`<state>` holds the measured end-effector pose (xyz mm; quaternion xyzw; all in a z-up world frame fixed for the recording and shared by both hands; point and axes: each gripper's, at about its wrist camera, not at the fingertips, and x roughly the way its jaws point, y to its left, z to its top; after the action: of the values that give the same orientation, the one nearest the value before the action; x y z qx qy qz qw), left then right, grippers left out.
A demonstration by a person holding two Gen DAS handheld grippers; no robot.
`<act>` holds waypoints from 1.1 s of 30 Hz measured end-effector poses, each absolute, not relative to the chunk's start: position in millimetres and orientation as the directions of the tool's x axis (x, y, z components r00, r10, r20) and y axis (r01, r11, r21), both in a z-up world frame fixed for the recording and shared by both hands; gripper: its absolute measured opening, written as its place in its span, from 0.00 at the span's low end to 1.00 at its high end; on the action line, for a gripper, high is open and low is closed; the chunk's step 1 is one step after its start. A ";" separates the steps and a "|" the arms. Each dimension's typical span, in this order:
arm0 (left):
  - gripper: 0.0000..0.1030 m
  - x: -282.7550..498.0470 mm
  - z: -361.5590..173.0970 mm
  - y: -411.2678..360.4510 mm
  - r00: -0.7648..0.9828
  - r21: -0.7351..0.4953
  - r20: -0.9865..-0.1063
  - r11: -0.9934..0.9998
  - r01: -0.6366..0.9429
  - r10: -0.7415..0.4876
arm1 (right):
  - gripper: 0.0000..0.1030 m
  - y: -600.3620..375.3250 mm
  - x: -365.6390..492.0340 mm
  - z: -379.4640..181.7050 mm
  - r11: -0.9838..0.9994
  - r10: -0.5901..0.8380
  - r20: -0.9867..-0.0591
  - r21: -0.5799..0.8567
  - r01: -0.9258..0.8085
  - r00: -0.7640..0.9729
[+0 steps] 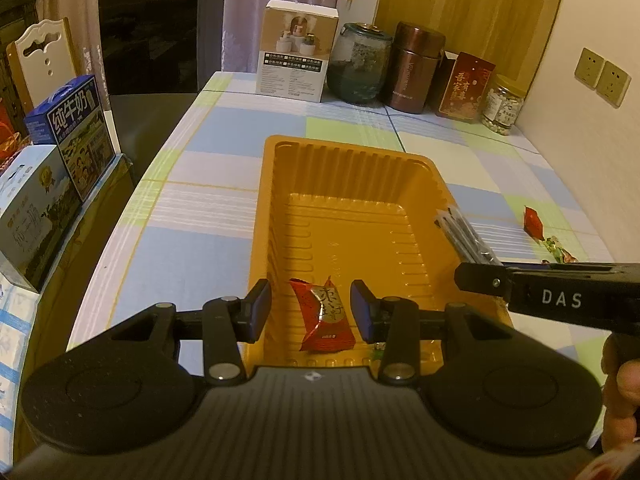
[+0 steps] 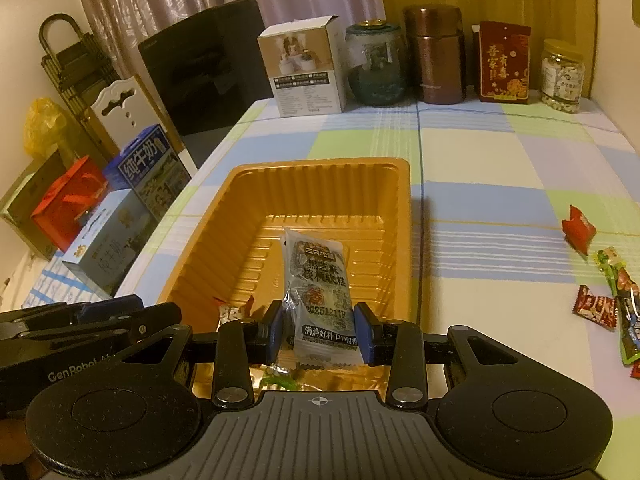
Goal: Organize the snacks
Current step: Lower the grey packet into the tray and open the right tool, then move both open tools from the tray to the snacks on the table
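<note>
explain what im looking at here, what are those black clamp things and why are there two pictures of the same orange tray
The black things are hand-held grippers, one in each of a person's hands, each with a camera looking along its two fingers. So the two pictures are one scene from two viewpoints.

In the left one, the left gripper is open above the orange tray, with a red snack packet lying in the tray between its fingers, untouched.

In the right one, the right gripper is shut on a grey snack packet, holding it over the same tray. More loose snacks lie on the checked tablecloth, and jars and boxes stand along the back.
</note>
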<state>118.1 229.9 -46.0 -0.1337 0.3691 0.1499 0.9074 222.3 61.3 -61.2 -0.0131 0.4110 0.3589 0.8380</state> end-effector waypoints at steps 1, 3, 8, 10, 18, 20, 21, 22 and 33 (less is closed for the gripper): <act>0.38 117.7 -46.6 231.1 0.682 -0.133 -0.710 0.918 -0.373 0.175 | 0.37 62.5 223.2 -62.5 0.741 0.592 -0.699 0.276 -0.612 0.401; 0.38 116.7 -47.8 233.0 0.681 -0.135 -0.711 0.917 -0.376 0.175 | 0.37 64.2 225.5 -65.0 0.737 0.600 -0.698 0.290 -0.611 0.392; 0.38 114.5 -48.1 234.1 0.681 -0.140 -0.712 0.916 -0.376 0.171 | 0.47 61.2 230.3 -69.8 0.733 0.628 -0.676 0.345 -0.587 0.387; 0.38 112.5 -47.1 233.6 0.682 -0.142 -0.711 0.915 -0.378 0.171 | 0.48 57.4 229.6 -67.6 0.736 0.627 -0.671 0.345 -0.582 0.396; 0.43 97.0 -39.0 221.5 0.696 -0.182 -0.702 0.907 -0.379 0.150 | 0.51 21.4 211.1 -62.0 0.784 0.585 -0.690 0.345 -0.516 0.427; 0.44 91.4 -36.3 215.9 0.701 -0.195 -0.699 0.905 -0.377 0.141 | 0.52 10.2 202.8 -61.0 0.794 0.574 -0.696 0.346 -0.500 0.431; 0.46 88.5 -34.9 212.3 0.703 -0.200 -0.698 0.905 -0.375 0.137 | 0.53 5.8 199.1 -60.1 0.799 0.569 -0.698 0.344 -0.492 0.435; 0.46 86.1 -33.6 209.2 0.703 -0.202 -0.698 0.905 -0.374 0.134 | 0.53 0.5 194.9 -59.3 0.805 0.562 -0.700 0.343 -0.484 0.439; 0.54 62.8 -18.5 166.5 0.719 -0.219 -0.689 0.918 -0.330 0.094 | 0.57 -55.9 155.0 -37.4 0.849 0.515 -0.687 0.326 -0.416 0.513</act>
<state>62.8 166.5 -18.5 -0.1653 0.3567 0.1163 0.9121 155.0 -55.9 -37.4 0.0599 0.4144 0.2683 0.8676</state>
